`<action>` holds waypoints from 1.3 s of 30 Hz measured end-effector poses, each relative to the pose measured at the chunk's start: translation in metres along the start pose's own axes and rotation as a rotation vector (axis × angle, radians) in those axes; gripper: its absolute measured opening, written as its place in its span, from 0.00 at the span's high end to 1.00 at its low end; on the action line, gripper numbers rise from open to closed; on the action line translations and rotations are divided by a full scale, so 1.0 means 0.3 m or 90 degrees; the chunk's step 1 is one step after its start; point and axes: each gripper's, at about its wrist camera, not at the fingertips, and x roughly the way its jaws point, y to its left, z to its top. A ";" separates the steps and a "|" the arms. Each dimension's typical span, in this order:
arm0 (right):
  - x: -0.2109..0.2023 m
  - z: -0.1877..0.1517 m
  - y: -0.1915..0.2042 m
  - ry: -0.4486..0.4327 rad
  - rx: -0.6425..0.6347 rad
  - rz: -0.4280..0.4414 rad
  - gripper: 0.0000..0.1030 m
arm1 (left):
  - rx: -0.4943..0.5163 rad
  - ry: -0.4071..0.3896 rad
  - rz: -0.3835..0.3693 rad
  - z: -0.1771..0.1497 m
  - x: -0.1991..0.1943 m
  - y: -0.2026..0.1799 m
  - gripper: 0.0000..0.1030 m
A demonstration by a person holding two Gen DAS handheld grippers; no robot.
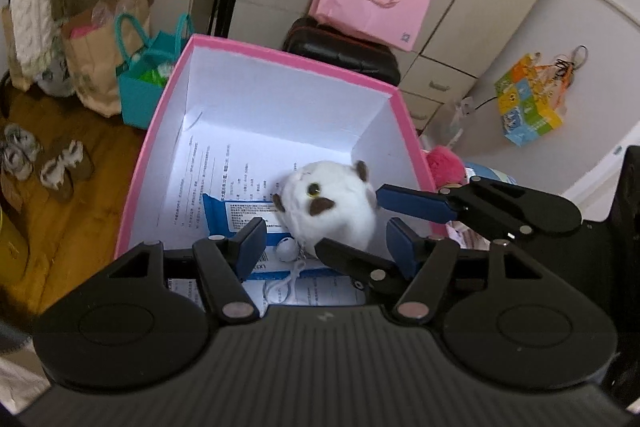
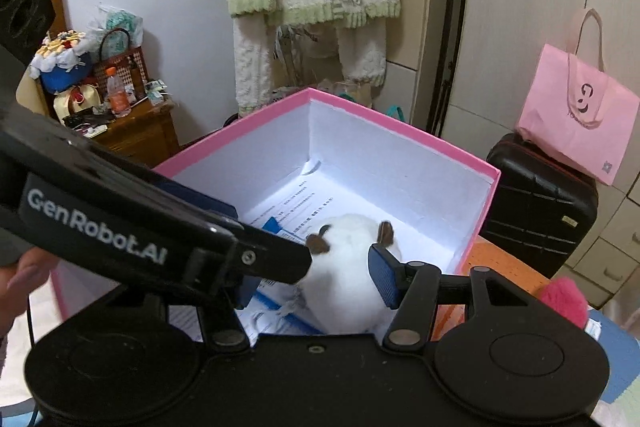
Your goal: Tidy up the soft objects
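A white plush toy (image 1: 334,205) with brown ears lies inside the pink box (image 1: 168,95) on printed papers and a blue packet (image 1: 236,213). My left gripper (image 1: 326,247) is open above the box's near side, with the plush just ahead between its blue pads (image 1: 250,247). My right gripper (image 2: 316,279) is open around the plush (image 2: 348,267), its right pad (image 2: 382,277) next to the plush's side. It shows in the left wrist view (image 1: 416,203) coming in from the right. A pink fluffy toy (image 2: 564,301) lies outside the box at the right.
A black suitcase (image 2: 536,203) with a pink paper bag (image 2: 576,123) on it stands behind the box. A teal bag (image 1: 146,83) and slippers (image 1: 60,167) sit on the wooden floor at the left. A wooden nightstand (image 2: 136,131) holds clutter.
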 end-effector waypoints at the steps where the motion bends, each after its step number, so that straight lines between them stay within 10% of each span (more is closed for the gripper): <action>1: -0.017 -0.006 0.007 -0.002 -0.002 0.000 0.40 | 0.009 -0.007 0.004 -0.005 -0.017 -0.009 0.37; 26: -0.456 -0.147 0.003 -0.049 -0.011 0.005 0.39 | 0.213 -0.089 -0.032 -0.164 -0.383 -0.302 0.36; 39: -0.692 -0.404 -0.195 -0.094 0.034 -0.045 0.31 | 0.276 -0.072 -0.053 -0.249 -0.335 -0.488 0.36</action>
